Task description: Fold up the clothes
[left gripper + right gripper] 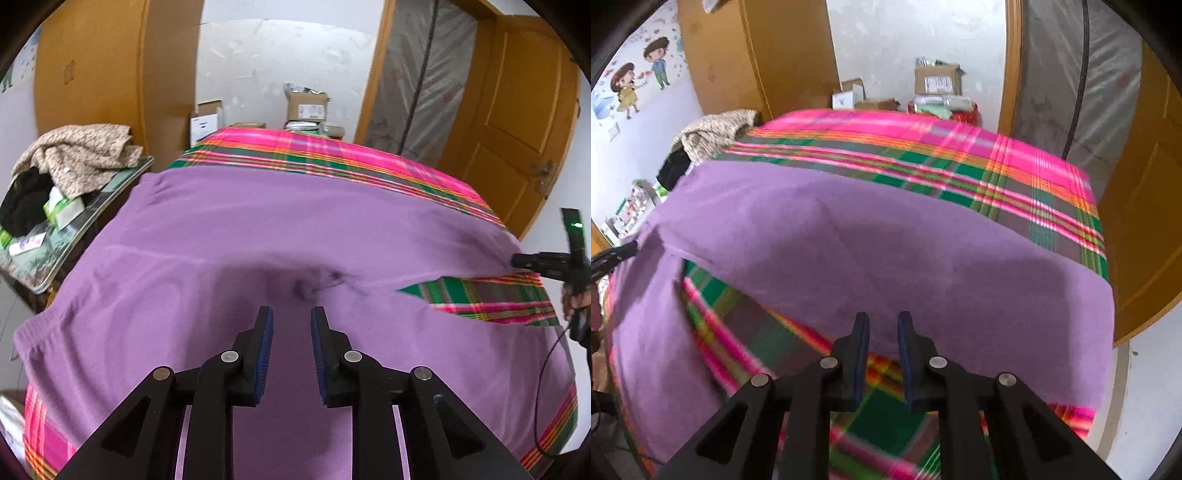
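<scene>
A purple garment (258, 229) lies spread over a bed with a pink and green plaid cover (314, 155). My left gripper (291, 314) hangs above its middle, just short of a small dark crumple (314, 284); the jaws stand apart with only flat fabric showing below them. My right gripper (882, 317) points down at the near edge of the purple garment (849, 240), where the plaid cover (886, 417) shows in a gap between two purple parts. Its jaws are apart with nothing between them. The right gripper (524, 260) also shows at the left wrist view's right edge.
A side table (48, 258) left of the bed carries a beige knit pile (81, 158), dark clothes and small boxes. Cardboard boxes (306, 107) stand beyond the bed's far end. A wooden door (517, 122) is at the right and a wooden cupboard (92, 74) at the left.
</scene>
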A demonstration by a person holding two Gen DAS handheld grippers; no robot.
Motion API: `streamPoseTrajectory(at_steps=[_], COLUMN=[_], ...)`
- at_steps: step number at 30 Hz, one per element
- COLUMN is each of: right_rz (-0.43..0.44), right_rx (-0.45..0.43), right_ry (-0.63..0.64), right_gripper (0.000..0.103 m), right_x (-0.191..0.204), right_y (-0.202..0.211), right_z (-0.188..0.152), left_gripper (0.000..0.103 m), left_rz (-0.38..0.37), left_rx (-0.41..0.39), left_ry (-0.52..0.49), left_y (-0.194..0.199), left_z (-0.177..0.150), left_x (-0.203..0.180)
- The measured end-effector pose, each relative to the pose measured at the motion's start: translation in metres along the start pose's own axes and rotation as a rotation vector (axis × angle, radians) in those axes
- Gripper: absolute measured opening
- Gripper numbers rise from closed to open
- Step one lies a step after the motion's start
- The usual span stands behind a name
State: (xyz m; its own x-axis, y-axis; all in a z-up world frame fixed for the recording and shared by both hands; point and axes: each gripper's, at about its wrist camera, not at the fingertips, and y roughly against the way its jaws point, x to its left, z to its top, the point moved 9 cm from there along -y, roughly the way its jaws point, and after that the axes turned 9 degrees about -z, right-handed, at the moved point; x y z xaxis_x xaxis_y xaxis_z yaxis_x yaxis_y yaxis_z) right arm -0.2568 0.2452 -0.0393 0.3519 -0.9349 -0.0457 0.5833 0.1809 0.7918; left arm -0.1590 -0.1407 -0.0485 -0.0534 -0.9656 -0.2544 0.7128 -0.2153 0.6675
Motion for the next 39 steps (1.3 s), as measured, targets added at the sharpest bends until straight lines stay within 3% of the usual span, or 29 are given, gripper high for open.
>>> streamPoseTrajectory(at_steps=[7,18,23,33,39], right_rz=[0.057,0.138,0.182,0.181,0.2], right_rx=[-0.051,-0.082,-0.055,-0.017,-0.031], right_ry=[0.014,-0.033,-0.072,-0.126,-0.115], right_gripper=[0.016,0.016,0.016,0.016,0.016], right_x=[0.048,0.107,0.133,0.144,0.153], right_y=[0.039,0.066,0.063,0.054,0.062], right_z=[-0.013,-0.048,-0.071,-0.097,-0.103], left_gripper=[0.022,0.022,0.022,0.022,0.022], left_rz=[0.06,0.153,0.184,0.157,0.131], left_rx=[-0.027,-0.088,-0.078,-0.08,-0.092], left_ry=[0.09,0.186,0.23,0.258,0.206], left_y=[0.023,0.064,0.066,0.065,0.072], left_z=[-0.015,-0.037,-0.051,-0.064,-0.061], left_x=[0.041,0.097,0.122,0.139,0.115])
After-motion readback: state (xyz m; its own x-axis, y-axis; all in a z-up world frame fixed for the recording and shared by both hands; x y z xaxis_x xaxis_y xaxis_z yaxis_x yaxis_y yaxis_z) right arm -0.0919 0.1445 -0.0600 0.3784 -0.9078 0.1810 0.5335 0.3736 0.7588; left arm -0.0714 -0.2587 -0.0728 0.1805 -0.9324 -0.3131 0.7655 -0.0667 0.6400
